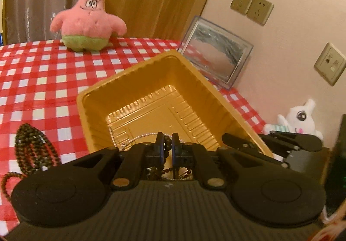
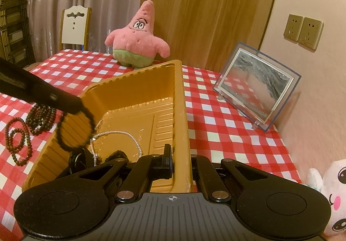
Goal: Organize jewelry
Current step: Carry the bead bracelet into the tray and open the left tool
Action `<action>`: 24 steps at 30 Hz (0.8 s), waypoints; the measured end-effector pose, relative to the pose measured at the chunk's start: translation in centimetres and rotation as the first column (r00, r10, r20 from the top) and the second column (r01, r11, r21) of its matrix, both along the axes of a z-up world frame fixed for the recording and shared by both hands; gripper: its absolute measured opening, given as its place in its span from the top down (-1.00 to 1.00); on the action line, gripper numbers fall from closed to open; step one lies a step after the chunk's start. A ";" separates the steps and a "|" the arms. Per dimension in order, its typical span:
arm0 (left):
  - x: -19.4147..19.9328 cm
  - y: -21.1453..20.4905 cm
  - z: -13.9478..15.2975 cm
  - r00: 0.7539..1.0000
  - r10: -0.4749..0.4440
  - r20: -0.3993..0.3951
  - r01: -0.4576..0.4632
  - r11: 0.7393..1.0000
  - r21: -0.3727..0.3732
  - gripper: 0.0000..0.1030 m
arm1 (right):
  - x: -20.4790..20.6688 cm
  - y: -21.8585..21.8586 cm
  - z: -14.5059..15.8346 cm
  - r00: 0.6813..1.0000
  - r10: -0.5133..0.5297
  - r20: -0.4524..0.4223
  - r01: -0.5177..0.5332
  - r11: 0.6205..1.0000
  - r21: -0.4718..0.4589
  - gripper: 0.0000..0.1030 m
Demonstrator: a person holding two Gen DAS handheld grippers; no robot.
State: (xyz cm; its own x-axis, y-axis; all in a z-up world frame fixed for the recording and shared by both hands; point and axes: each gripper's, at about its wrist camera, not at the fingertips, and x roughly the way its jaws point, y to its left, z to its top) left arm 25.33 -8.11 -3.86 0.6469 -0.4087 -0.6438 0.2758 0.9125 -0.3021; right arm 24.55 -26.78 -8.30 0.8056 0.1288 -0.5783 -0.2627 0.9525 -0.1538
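Note:
A gold plastic tray [image 1: 127, 72] [image 2: 138, 89] stands on the red-checked cloth, with a silver bead chain [image 2: 116, 134] lying in its bottom. My left gripper [image 1: 168, 143] [image 2: 79, 108] is shut on a dark bead bracelet [image 1: 167, 146] [image 2: 75, 130], whose loop hangs over the tray's near left corner. My right gripper [image 2: 181, 163] [image 1: 235, 140] is shut on the tray's right wall near the front. More dark bead strands [image 1: 32, 150] [image 2: 41, 117] and a reddish-brown bead loop [image 2: 19, 139] lie on the cloth left of the tray.
A pink starfish plush [image 1: 88, 22] [image 2: 138, 40] sits at the table's far side. A clear-framed sand picture [image 1: 216, 53] [image 2: 257, 87] leans by the wall on the right. A white plush [image 1: 300, 117] [image 2: 333, 197] is at the near right, a chair [image 2: 74, 27] behind the table.

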 end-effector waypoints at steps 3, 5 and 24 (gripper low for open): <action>1.0 -0.8 -0.9 1.000 0.008 -0.013 -0.008 1.000 0.020 0.89 | 0.0 0.0 0.0 1.000 0.000 0.000 0.000 1.000 -0.001 0.94; 1.6 -1.2 -1.3 1.000 0.014 -0.021 -0.013 1.000 0.025 0.89 | 0.0 0.0 0.0 1.000 0.000 0.000 0.000 1.000 -0.001 0.94; 0.0 2.7 3.6 0.985 0.124 0.119 -0.124 0.992 -0.008 0.19 | -0.1 -0.1 0.0 1.000 -0.001 -0.002 0.001 1.000 0.000 0.94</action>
